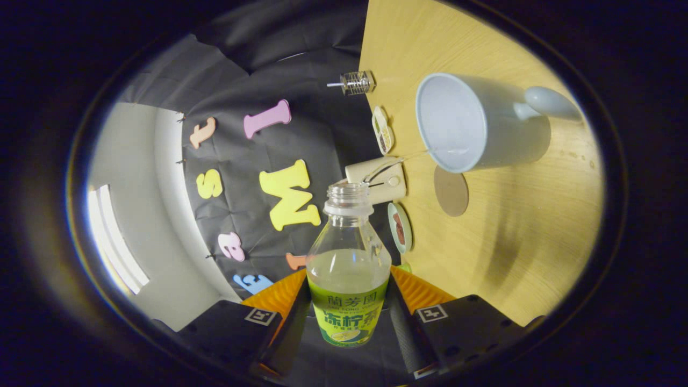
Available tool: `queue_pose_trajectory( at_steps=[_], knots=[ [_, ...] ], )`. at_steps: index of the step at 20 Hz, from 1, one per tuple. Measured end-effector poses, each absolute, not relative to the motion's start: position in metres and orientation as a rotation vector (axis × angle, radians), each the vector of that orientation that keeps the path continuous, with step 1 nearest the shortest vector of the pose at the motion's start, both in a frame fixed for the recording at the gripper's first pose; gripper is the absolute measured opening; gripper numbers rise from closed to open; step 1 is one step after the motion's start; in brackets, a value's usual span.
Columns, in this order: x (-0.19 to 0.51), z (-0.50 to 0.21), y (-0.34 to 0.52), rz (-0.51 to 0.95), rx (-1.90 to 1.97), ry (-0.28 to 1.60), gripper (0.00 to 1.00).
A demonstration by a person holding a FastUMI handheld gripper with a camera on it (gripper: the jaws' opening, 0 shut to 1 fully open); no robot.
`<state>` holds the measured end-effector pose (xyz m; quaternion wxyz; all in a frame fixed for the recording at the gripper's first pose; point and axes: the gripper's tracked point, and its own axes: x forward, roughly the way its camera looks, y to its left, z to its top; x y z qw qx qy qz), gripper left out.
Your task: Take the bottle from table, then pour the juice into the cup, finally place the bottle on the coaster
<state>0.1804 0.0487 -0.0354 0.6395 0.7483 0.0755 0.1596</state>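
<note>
My gripper (348, 317) is shut on a clear plastic bottle (348, 269) with a green and yellow label, both fingers pressing its sides. The bottle has no cap and holds pale yellow-green juice about halfway up. The whole view is rolled sideways, so the bottle is tipped toward the white mug (473, 123). A thin stream of juice (398, 159) arcs from the bottle's mouth into the mug's opening. The mug stands on the wooden table (510, 226), handle away from the bottle. A round brown coaster (451, 191) lies on the table beside the mug, between it and the bottle.
Along the table's back edge sit a small glass jar with a metal top (357, 83), a small dish with white and brown bits (382, 129), a beige box (379, 180) and a small dish with something reddish (400, 227). Black cloth wall behind.
</note>
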Motion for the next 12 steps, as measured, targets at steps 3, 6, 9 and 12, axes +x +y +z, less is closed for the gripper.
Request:
queue_pose_trajectory(
  at_steps=[3,6,9,12],
  knots=[
    [0.1806,-0.0325,0.0443,0.375,1.743,0.16,0.79],
    [0.1812,-0.0299,0.0413,0.385,1.784,0.149,0.79],
    [0.182,-0.0299,0.0414,0.38,1.788,0.161,0.79],
    [0.1826,-0.0293,0.0395,0.383,1.814,0.16,0.79]
  ],
)
